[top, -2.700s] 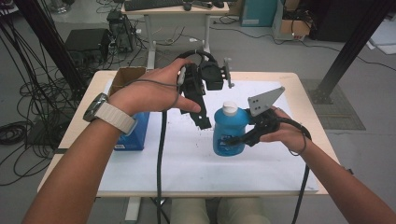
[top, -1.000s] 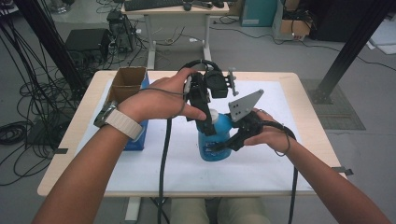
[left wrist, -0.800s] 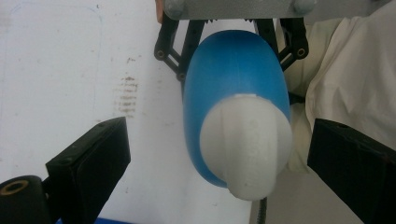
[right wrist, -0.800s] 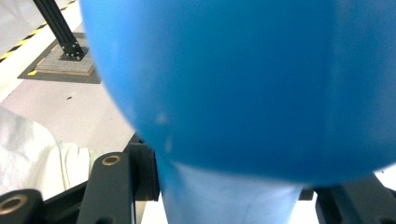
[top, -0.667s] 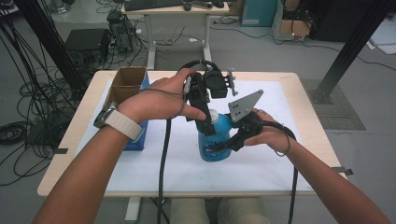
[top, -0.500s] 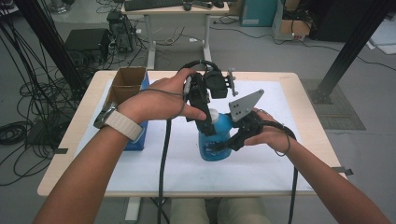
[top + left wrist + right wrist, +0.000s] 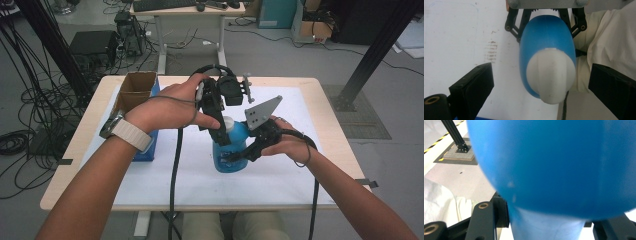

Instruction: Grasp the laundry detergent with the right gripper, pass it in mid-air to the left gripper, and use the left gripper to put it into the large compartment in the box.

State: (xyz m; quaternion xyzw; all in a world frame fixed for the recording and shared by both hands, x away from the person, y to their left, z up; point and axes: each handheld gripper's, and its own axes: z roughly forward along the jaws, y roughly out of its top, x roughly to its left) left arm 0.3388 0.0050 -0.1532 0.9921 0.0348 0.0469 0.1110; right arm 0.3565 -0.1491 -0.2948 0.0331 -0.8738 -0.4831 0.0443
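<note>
Blue bottle point(image 7: 231, 150) with white cap point(image 7: 227, 121) stands upright near the middle of the white mat point(image 7: 280, 175), slightly right of centre.

Right gripper point(image 7: 235, 157): jaws clamped on the bottle's body, coming in from the right side. In the right gripper view the blue wall point(image 7: 549, 165) sits tight between the black jaws. Grip looks firm; bottle braced on the mat.

Left gripper point(image 7: 220, 135): poised above, pointing down at the cap. In the left gripper view its jaws stand wide apart, one on either side of the cap point(image 7: 551, 75), touching nothing.

Farther out: open cardboard box point(image 7: 135, 90) at the far left of the table point(image 7: 320, 85), a blue box point(image 7: 147, 150) beside it on the near side. Cables and a desk on the floor beyond.

Step in hand, as I judge it: one gripper steadies the bottle while the other lines up on the cap, likely to unscrew it.

Next move calls for lowering the left gripper so the pads bracket the cap squarely, closing, then twisting, while the right holds against the turn. Risk: an off-centre bite slipping on the smooth cap.
</note>
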